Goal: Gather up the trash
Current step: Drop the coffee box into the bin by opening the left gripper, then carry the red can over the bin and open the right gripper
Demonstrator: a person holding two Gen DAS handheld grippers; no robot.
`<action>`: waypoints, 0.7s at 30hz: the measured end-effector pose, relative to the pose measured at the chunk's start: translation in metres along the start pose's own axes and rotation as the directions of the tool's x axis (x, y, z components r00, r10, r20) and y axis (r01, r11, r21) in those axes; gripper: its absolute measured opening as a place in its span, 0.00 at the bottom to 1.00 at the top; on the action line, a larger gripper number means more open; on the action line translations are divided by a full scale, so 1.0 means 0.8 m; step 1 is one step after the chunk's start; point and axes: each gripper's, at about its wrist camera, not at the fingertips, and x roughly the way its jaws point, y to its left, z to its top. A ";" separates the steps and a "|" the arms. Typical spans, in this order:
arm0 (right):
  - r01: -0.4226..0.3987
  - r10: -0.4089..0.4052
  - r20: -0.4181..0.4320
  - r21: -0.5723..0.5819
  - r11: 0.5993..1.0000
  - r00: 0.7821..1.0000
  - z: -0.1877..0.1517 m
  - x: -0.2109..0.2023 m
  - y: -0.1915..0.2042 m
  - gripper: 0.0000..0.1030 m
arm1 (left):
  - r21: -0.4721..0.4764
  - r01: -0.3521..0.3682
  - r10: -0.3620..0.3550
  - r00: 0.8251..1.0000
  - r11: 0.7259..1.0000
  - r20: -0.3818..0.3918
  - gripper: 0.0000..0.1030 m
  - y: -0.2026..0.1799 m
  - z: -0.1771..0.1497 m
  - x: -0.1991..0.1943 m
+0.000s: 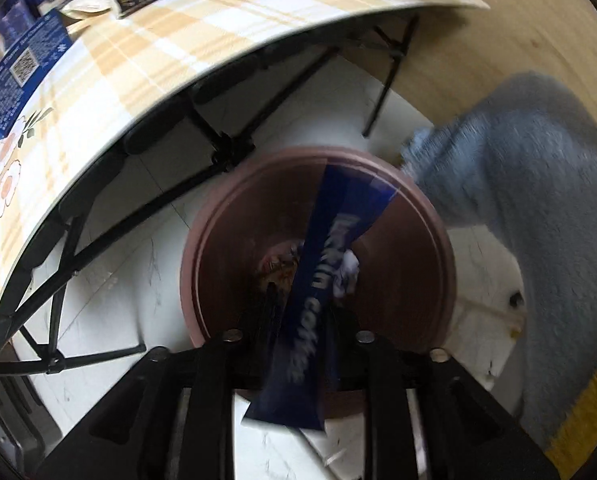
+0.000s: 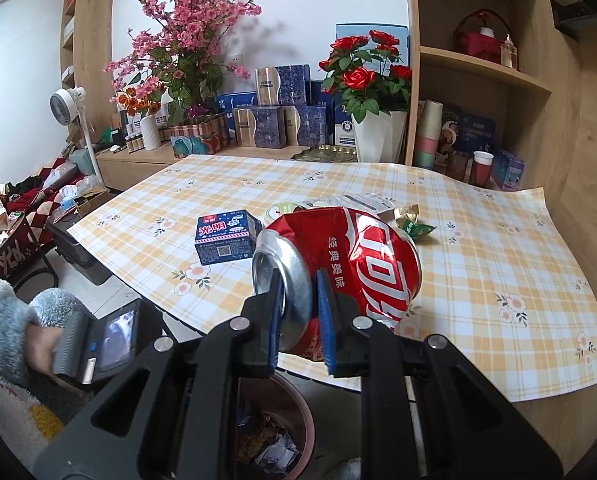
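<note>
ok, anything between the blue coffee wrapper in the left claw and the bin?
Nothing visible. The blue coffee wrapper hangs between the left claw's fingers right over the open brown bin, which holds only loose trash at the bottom. Its mouth is uncovered.

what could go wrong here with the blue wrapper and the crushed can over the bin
1. The long dark blue coffee wrapper sits loosely between the left gripper fingers, hanging slantwise over the round brown bin; it may catch the rim and land on the white floor.
2. The right gripper pinches only the rim of the crushed red cola can; such a thin hold could slip or let it swing.
3. The can hangs above the table edge, not clearly over the bin.
</note>
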 end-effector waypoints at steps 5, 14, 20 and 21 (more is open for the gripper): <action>-0.003 0.003 -0.010 0.009 1.000 1.000 -0.008 -0.003 -0.003 0.19 | -0.096 0.031 -0.017 0.990 0.995 0.138 0.66 0.014 0.004 -0.033; -0.085 0.084 -0.068 -0.011 0.996 0.994 -0.030 0.002 0.023 0.19 | -0.231 -0.002 0.116 0.870 0.973 0.480 0.91 0.030 -0.022 -0.177; -0.146 0.138 -0.147 -0.044 0.988 0.979 -0.051 0.014 0.057 0.19 | -0.328 -0.024 0.226 0.773 0.944 0.593 0.94 0.039 -0.058 -0.236; -0.154 0.145 -0.158 -0.049 0.987 0.977 -0.054 0.015 0.062 0.19 | -0.334 -0.023 0.231 0.767 0.942 0.599 0.94 0.039 -0.061 -0.237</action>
